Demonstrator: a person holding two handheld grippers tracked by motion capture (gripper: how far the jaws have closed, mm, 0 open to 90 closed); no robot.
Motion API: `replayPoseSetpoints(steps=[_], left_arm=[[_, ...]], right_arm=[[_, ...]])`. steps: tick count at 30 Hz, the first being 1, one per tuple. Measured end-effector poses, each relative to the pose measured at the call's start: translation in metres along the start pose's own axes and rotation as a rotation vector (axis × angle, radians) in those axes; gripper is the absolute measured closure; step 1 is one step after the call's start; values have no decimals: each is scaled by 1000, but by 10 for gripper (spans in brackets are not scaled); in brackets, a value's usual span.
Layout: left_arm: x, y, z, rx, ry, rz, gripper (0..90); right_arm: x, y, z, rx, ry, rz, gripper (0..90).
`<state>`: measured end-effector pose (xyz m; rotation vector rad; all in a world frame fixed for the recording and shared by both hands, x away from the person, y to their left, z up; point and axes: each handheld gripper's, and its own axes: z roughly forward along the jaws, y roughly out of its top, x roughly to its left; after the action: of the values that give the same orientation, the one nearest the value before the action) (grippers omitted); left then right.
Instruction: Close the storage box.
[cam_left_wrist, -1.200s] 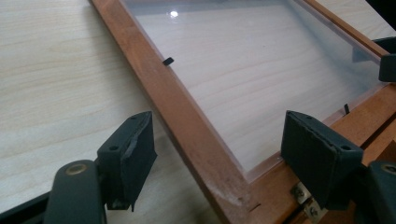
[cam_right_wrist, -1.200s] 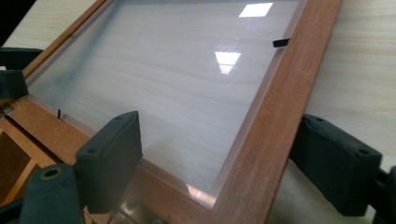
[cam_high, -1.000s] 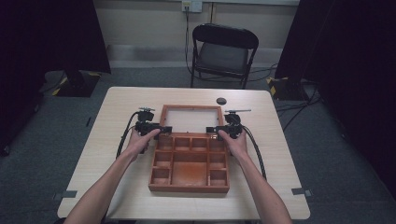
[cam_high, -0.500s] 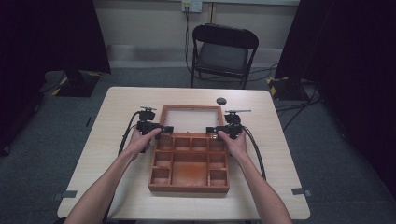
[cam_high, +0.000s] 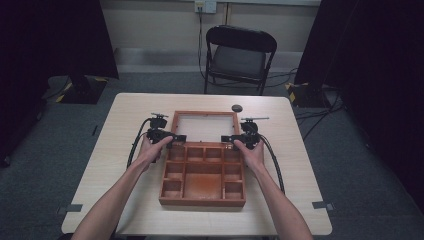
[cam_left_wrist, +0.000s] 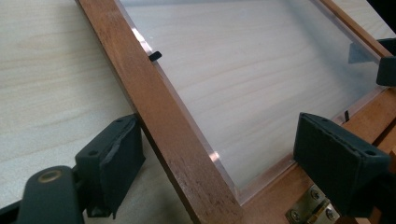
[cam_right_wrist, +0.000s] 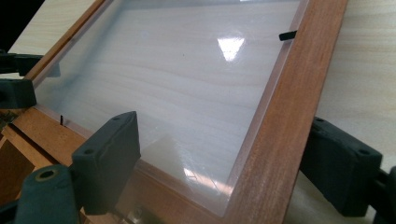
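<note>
The reddish-brown wooden box with open compartments (cam_high: 202, 172) sits mid-table on the pale wooden table (cam_high: 115, 125), its glass-paned wooden lid (cam_high: 205, 126) folded back flat beyond the brass hinge (cam_left_wrist: 310, 210). The left gripper (cam_high: 170, 137) straddles the lid's left frame rail, its jaws released and having just been opening. The right gripper (cam_high: 235, 139) straddles the right rail, jaws spread, not pressing. A small round black object (cam_high: 236, 107) lies near the lid's far corner.

A small dark round disc (cam_high: 236, 107) lies on the light wooden counter (cam_high: 125, 115) near its far edge, right of the middle, while a black folding chair (cam_high: 240, 55) stands on the grey floor (cam_high: 350, 165) beyond that edge, with cables (cam_high: 312, 117) trailing off the far right corner.
</note>
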<state>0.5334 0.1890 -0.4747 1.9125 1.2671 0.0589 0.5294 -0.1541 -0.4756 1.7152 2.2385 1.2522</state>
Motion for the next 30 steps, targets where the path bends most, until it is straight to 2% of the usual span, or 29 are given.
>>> replayPoseSetpoints(steps=[5, 10, 17, 20, 22, 24, 27, 30], left_arm=[[-4, 2, -2, -9, 23, 32, 162], [-6, 2, -4, -31, 17, 49, 199], [-5, 4, -9, -46, 25, 58, 249], [-6, 5, -12, -58, 33, 71, 289], [-5, 6, -13, -64, 30, 72, 325], [-3, 6, -17, -78, 22, 77, 348], [-4, 7, -20, -87, 22, 82, 373], [-4, 8, -25, -104, 23, 87, 418]], right_arm=[[4, 2, -2, -1, -27, -23, 157], [12, 3, -7, -8, -70, -58, 157], [13, 5, -11, -35, -78, -64, 210], [15, 5, -14, -50, -84, -87, 206], [15, 5, -14, -51, -82, -91, 185], [17, 7, -17, -61, -64, -74, 181], [14, 8, -22, -82, -40, -57, 247], [12, 9, -26, -96, -38, -70, 306]])
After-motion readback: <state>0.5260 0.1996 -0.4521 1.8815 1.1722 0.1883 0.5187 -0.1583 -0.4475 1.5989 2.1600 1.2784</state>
